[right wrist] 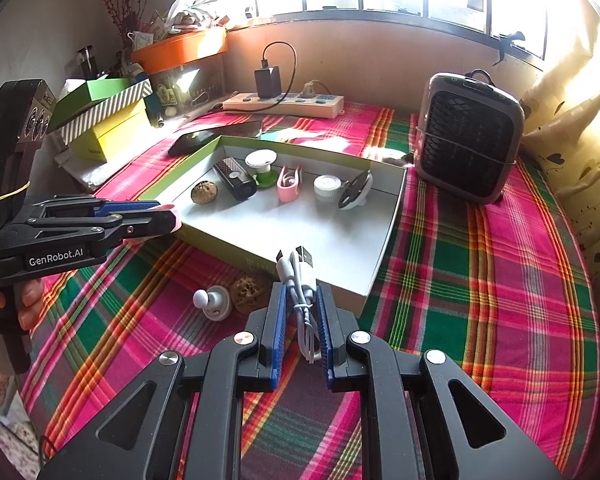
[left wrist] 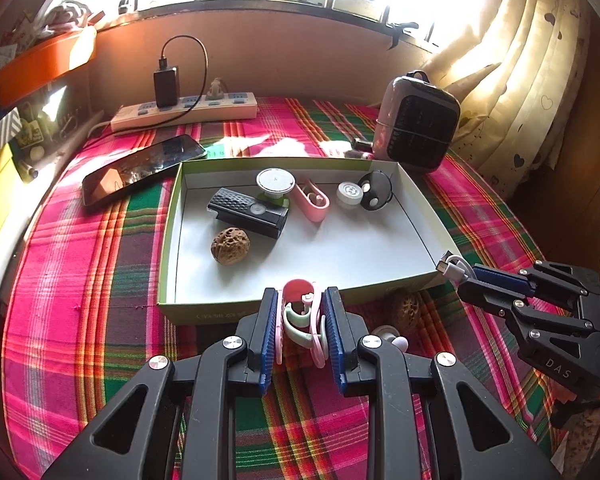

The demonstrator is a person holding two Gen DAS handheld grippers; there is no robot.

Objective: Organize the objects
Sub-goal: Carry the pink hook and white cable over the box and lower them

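Note:
My left gripper [left wrist: 300,293] is shut on a pink and pale green silicone clip bundle [left wrist: 302,320], held above the near rim of the green-edged box [left wrist: 171,240]. My right gripper [right wrist: 301,287] is shut on a coiled white USB cable [right wrist: 300,280] at the box's near right corner. Inside the box lie a walnut [left wrist: 230,246], a black device [left wrist: 250,212], a white disc [left wrist: 275,182], a pink holder [left wrist: 312,200], a white cap [left wrist: 350,194] and a black round piece [left wrist: 376,190]. A second walnut [right wrist: 252,292] and a white knob [right wrist: 214,302] rest on the cloth before the box.
A phone [left wrist: 140,168] and a power strip [left wrist: 184,114] with a charger lie behind the box. A small grey fan [left wrist: 416,120] stands at the back right by the curtain [left wrist: 520,80]. Stacked boxes [right wrist: 104,120] crowd the left edge of the plaid cloth.

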